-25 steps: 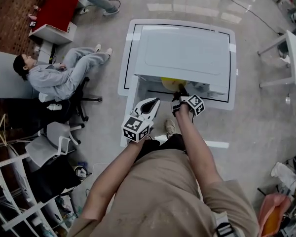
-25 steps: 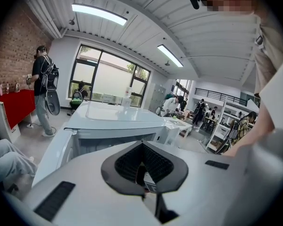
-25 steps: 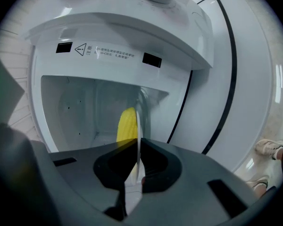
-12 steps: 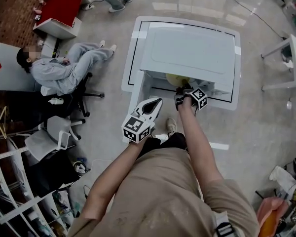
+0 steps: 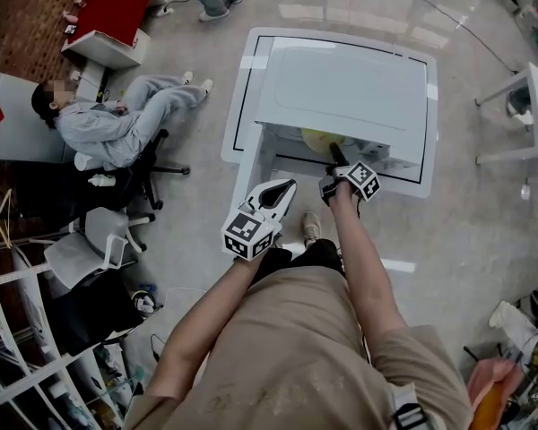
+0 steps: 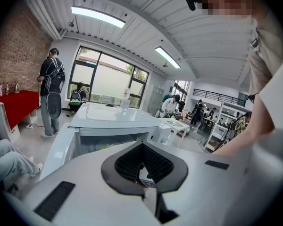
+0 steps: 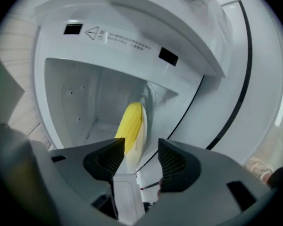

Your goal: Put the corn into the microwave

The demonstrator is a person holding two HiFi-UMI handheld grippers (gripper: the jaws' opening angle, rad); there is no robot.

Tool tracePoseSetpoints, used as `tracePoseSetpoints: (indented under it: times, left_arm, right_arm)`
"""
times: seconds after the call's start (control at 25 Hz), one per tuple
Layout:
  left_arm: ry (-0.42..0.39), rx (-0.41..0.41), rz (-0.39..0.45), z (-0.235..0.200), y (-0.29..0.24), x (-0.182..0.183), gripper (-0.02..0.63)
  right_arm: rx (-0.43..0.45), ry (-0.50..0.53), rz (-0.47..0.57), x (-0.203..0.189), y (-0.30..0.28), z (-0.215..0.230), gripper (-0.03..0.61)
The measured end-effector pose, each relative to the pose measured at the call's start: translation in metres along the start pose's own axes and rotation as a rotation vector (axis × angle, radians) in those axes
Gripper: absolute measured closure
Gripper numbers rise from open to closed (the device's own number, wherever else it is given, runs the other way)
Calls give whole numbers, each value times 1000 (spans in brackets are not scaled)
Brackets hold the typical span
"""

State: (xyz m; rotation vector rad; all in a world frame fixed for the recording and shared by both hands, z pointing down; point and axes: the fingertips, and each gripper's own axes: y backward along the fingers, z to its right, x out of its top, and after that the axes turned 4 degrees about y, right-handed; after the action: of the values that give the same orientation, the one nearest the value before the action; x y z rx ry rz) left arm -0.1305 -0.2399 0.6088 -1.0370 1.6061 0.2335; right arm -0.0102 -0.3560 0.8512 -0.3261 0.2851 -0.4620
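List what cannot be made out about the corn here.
1. Corn, near end: right gripper view, behind a pad of the right hand-held gripper; its jaws are opening, corn between them.
2. Corn's length: head view, under the microwave top.
3. Warning print: right gripper view, too small.

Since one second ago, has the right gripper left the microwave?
No. The right gripper stays at the microwave mouth; its fingers are opening, with the corn between them.

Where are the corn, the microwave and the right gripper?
corn (image 7: 131, 124): right gripper view, on its yellow middle.
microwave (image 5: 341, 83): head view, on its flat white top.
right gripper (image 7: 140, 149): right gripper view, midway between its opening jaws, with the corn's near end between them.
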Motion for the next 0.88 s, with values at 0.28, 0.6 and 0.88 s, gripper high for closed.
tracePoseSetpoints:
  times: [0.28,0.6,0.88]
  left_arm:
    - [2,-16,-8,8,-6,-5,612]
    - [2,-19,-14,13,-6,-6,612]
    - [8,1,-14,6,-4,-8,612]
  right_arm:
    - [-141,721,-72,-17,16,1,325]
    - [-255,1151,-175,-23,2,1,321]
    - [-306,1244,-184,-22,-9,-6,322]
